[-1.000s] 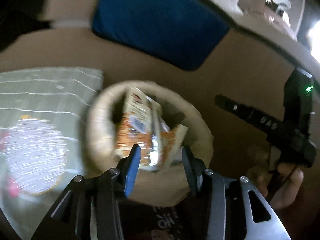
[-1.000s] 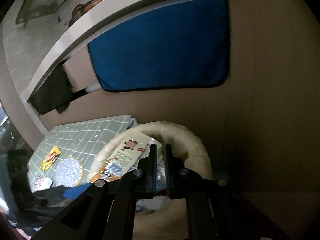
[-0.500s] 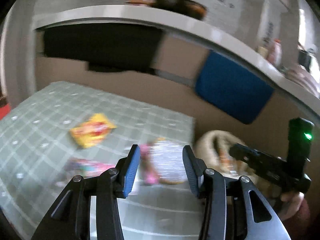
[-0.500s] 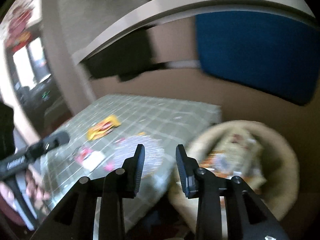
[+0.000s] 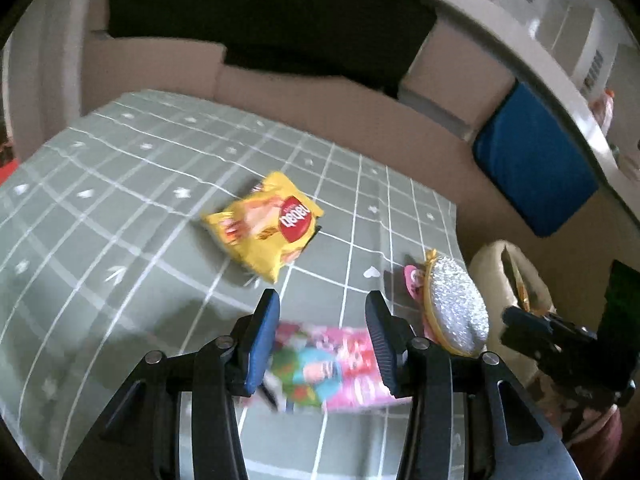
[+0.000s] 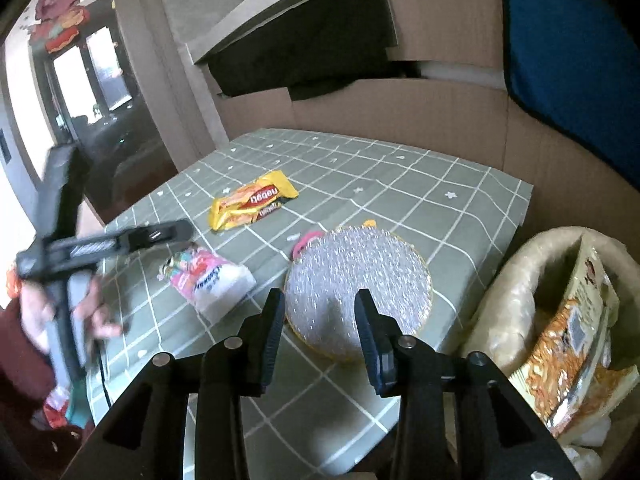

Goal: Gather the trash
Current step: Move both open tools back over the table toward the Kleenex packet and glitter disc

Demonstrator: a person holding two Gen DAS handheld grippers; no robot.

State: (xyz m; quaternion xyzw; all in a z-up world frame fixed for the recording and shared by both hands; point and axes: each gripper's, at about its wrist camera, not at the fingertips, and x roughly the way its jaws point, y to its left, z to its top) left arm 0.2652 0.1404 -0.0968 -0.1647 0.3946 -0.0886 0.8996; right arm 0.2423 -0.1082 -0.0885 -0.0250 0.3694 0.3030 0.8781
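1. Left gripper (image 5: 322,334) tilts down over the green grid tablecloth (image 5: 120,208). Its jaws stand wide with nothing between the pads; the blue-faced fingers (image 5: 262,344) frame a pink snack packet (image 5: 344,364) lying flat on the cloth just beyond the tips.
2. Right gripper (image 6: 320,336) also points down at the table. Its jaws have just been opening and now stand partly apart, gripping nothing. Beyond the gap lies a round silver glitter disc with a yellow rim (image 6: 360,284).
3. In the right wrist view the left gripper shows at 9 o'clock, blurred, carried by a hand (image 6: 60,312) over a dark red sleeve.
4. In the left wrist view the right gripper (image 5: 560,344) shows at 4 o'clock, just in front of the basket (image 5: 492,264).
5. Yellow snack bag (image 5: 268,226) lies at the cloth's middle, at 12 o'clock from the left tips. Its red oval logo reads upside down; the letters look like "nabati", not certain.
6. The pink packet (image 6: 208,276) has a white end with blue print, too blurred to read.
7. A cream, soft-walled basket (image 6: 516,292) sits at 3 o'clock off the table's edge, holding an orange-and-cream noodle wrapper (image 6: 576,344); print is illegible.
8. A small pink piece (image 6: 304,240) peeks out at the disc's 10 o'clock edge.
9. Blue cloth (image 6: 560,48) hangs on the cardboard backdrop at 1 o'clock.
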